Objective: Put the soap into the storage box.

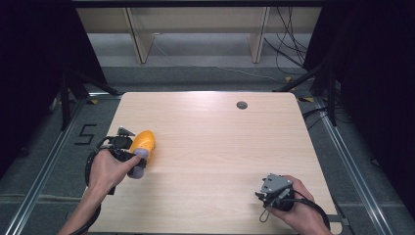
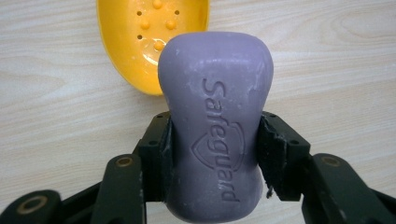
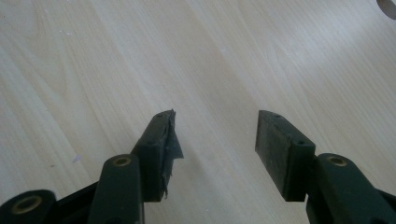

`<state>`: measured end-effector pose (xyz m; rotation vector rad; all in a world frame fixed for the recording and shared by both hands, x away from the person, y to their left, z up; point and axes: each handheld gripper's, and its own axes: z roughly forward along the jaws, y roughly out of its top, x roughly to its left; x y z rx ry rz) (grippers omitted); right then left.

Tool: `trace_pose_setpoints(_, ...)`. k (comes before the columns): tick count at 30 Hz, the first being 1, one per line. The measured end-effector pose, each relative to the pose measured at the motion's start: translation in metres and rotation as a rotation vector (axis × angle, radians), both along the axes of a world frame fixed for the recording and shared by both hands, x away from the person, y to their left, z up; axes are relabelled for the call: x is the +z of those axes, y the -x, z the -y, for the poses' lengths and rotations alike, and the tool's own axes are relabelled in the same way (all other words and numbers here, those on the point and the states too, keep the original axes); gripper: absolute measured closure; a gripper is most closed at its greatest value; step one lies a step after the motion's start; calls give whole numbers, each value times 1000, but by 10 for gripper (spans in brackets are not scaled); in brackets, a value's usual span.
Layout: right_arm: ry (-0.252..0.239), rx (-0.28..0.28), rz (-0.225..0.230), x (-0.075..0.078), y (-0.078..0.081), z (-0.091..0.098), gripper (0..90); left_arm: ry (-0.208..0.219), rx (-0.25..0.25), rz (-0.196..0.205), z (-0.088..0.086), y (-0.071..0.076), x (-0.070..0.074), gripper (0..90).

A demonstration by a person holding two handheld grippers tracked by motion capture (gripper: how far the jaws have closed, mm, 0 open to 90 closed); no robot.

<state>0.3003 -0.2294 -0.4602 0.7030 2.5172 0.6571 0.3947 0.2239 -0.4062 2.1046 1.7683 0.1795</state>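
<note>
You hold the purple Safeguard soap bar (image 2: 215, 126) clamped by its narrow waist in your left gripper (image 2: 215, 154), just before the yellow soap dish (image 2: 140, 46), probably to place it there, while your right gripper (image 3: 215, 140) waits open and empty, well apart from the dish.

Readable text: one brand, one floor number.
I read "Safeguard", pressed into the purple soap bar (image 2: 215, 135) above a shield emblem, running lengthwise along the bar. From the high view I also make out a black "5" (image 1: 86, 134) marked on the grey floor left of the table.
</note>
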Motion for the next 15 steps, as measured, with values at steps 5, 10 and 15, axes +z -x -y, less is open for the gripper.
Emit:
trace_pose_setpoints(5,11,38,25,0,-3,1,483,-3,-2,-7,1,-3,2,494)
trace_pose_setpoints(10,11,33,29,0,-3,1,481,-9,9,-3,2,-8,3,495)
trace_pose_setpoints(15,4,30,23,0,-3,1,481,-16,11,-9,1,-11,2,494)
